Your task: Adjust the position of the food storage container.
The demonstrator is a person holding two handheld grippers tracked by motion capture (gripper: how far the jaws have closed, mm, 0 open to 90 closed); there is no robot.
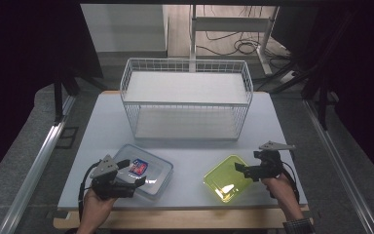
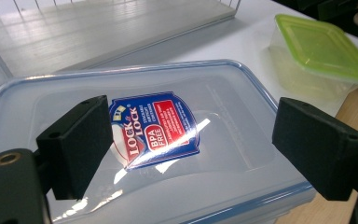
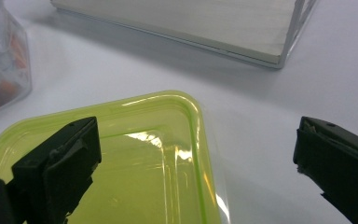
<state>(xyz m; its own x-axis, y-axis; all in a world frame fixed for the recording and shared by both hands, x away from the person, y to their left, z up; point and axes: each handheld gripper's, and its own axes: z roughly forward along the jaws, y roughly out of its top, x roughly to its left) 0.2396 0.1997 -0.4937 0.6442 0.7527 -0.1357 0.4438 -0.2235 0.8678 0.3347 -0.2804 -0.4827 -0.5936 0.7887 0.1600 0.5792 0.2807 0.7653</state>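
Grey floor (image 1: 24, 146) surrounds the pale table (image 1: 102, 122), with cables (image 1: 233, 46) beneath a white desk frame (image 1: 233, 22) behind.

The clear box (image 1: 143, 170) is of transparent plastic with a smooth, glossy lid that reflects the light; its label (image 2: 154, 128) looks like shiny printed foil. The green box (image 1: 228, 178) is of translucent plastic, also smooth and glossy. The basket (image 1: 186, 97) is of thin white metal wire, with matt white boards inside. The desk (image 1: 190, 146) has a matt, pale top and a wooden edge. The fingers (image 2: 77, 144) are of matt black plastic.
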